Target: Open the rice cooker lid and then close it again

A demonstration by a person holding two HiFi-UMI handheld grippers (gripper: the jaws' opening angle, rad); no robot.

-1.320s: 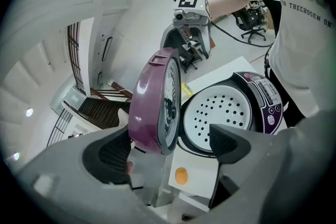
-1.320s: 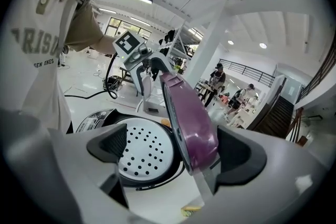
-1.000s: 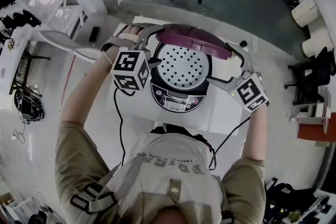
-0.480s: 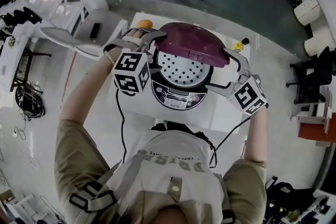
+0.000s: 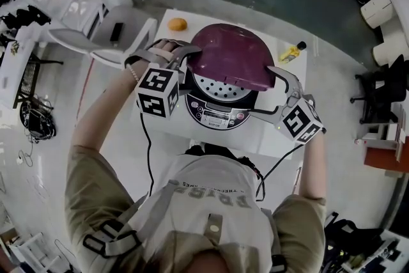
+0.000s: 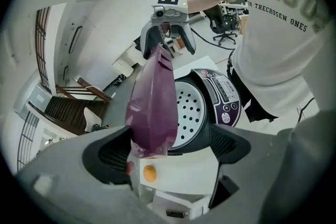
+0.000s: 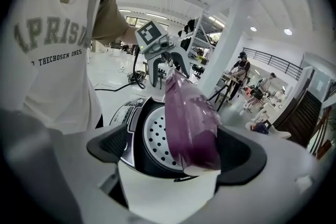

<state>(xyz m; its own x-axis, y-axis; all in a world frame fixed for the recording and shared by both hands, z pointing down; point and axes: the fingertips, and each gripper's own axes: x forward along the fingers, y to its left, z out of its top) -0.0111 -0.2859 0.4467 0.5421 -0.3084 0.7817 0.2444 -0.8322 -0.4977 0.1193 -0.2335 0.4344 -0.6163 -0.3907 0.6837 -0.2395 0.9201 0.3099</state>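
The left gripper (image 6: 170, 148) has its jaws spread wide. The lower edge of the purple lid (image 6: 152, 107) hangs between them, close to the left-hand jaw, and nothing is pinched. The right gripper (image 7: 178, 155) is also spread wide. The lid's other side sits between its jaws, nearer the right-hand one, and is not clamped. In the head view the two grippers flank the rice cooker (image 5: 214, 117), one at each side of the lid, with their marker cubes toward the person. The lid stands partly raised and tilted, hinged at the far side. It covers the far part of the opening, and the white perforated plate (image 5: 214, 87) shows beneath its near edge. The cooker's control panel faces the person. The cooker sits on a white bench (image 5: 276, 140). A small orange round thing (image 5: 177, 24) lies near the bench's far left corner and a small yellow bottle (image 5: 292, 52) near its far right edge, both well apart from the cooker.
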